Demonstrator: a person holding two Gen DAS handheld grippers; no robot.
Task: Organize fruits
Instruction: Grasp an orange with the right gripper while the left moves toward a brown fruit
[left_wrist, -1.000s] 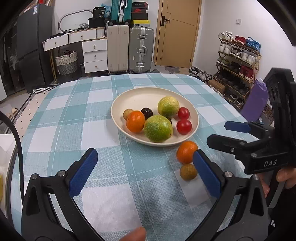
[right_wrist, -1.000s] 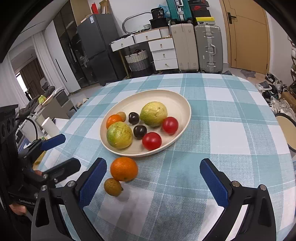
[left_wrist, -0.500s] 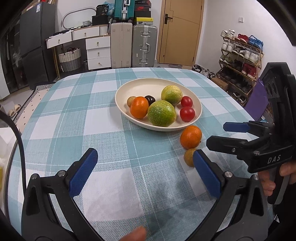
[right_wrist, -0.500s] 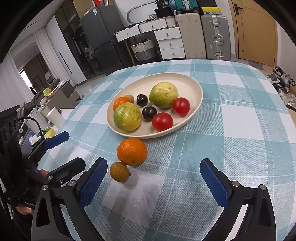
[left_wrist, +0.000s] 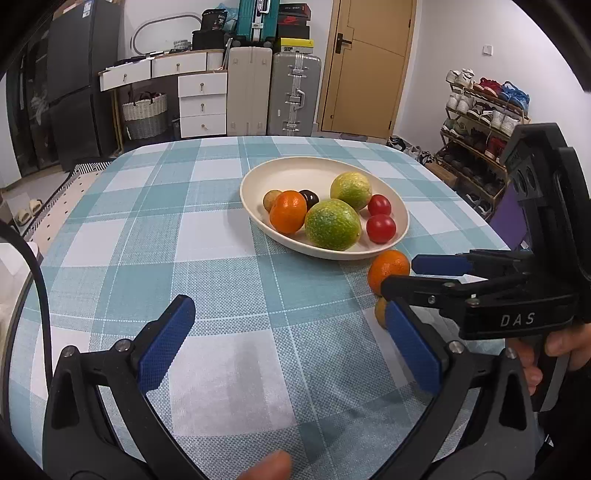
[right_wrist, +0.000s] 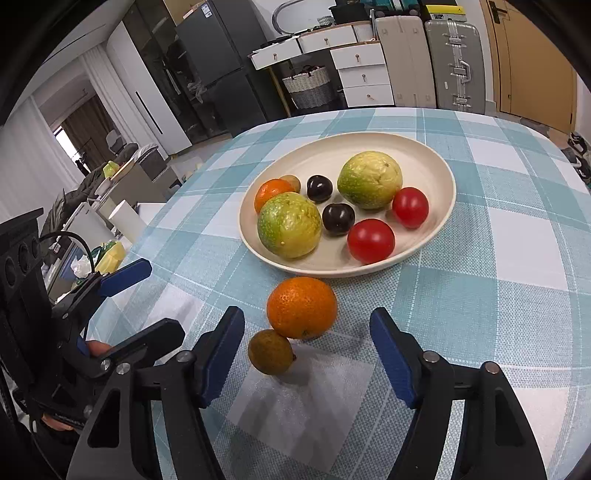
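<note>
R gripper (right_wrist: 306, 354) jaws closing; orange (right_wrist: 301, 307) just ahead, untouched.

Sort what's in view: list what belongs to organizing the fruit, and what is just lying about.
Belongs to the job:
- plate holding fruit
- orange on the tablecloth
- small brown fruit beside it
- right gripper, closing, fingers not yet touching the fruit
- left gripper, open

Just lying about:
- suitcases
- shoe rack
- wicker basket

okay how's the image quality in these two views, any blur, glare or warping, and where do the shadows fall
Left wrist view: sharp, strong fisheye bending of the door, dark vignette corners. Right wrist view: equally sharp, no glare; soft shadow right of the orange on the tablecloth, diffuse indoor light.
</note>
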